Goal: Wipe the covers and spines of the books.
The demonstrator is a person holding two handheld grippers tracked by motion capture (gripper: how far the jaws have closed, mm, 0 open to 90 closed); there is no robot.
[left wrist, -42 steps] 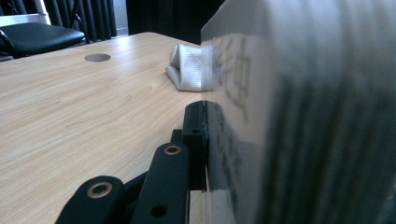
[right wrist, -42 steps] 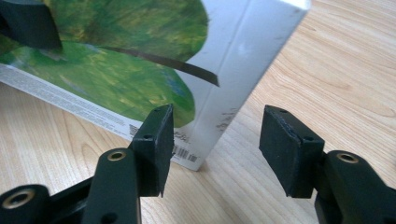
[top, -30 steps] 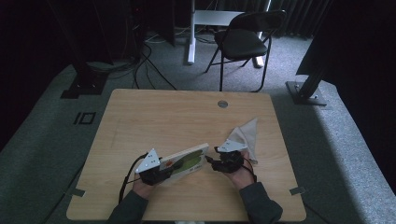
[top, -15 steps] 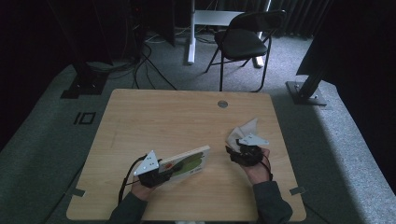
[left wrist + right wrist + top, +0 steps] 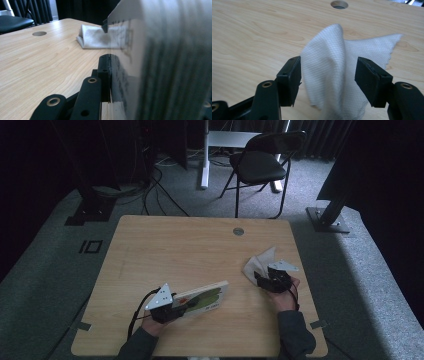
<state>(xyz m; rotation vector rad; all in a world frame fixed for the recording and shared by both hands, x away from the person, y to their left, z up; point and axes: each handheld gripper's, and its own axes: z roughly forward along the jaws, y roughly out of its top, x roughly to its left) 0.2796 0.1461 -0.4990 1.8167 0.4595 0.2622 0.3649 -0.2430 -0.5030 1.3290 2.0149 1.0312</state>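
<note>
Near the surface's (image 5: pixel 200 245) right edge lies a limp white cloth (image 5: pixel 329 75), best pinched at its raised fold; right gripper (image 5: pixel 328 82) fingers, just opening, straddle it unpressed, while left gripper (image 5: pixel 165 307) fingers clamp a stiff board (image 5: pixel 205 297).

Table (image 5: pixel 190 250): pale wood-look top, smooth, satin sheen, fine grain lines; a round grey plastic-looking plug (image 5: pixel 238 231) near its far edge.

Cloth (image 5: pixel 332 75), near the table's right edge: white woven fabric, fine waffle texture, matt, soft folds.

Book (image 5: pixel 202 298), near the table's front edge: printed cover, slight gloss; paper page edges, matt, greyish.

Left gripper (image 5: pixel 106 75) and right gripper (image 5: pixel 328 82): black plastic-looking jaws, matt, brass-coloured metal rivets at the links.

Chair (image 5: pixel 260 165), beyond the table: black seat, thin dark metal frame.

Floor around the table: grey carpet, rough.
</note>
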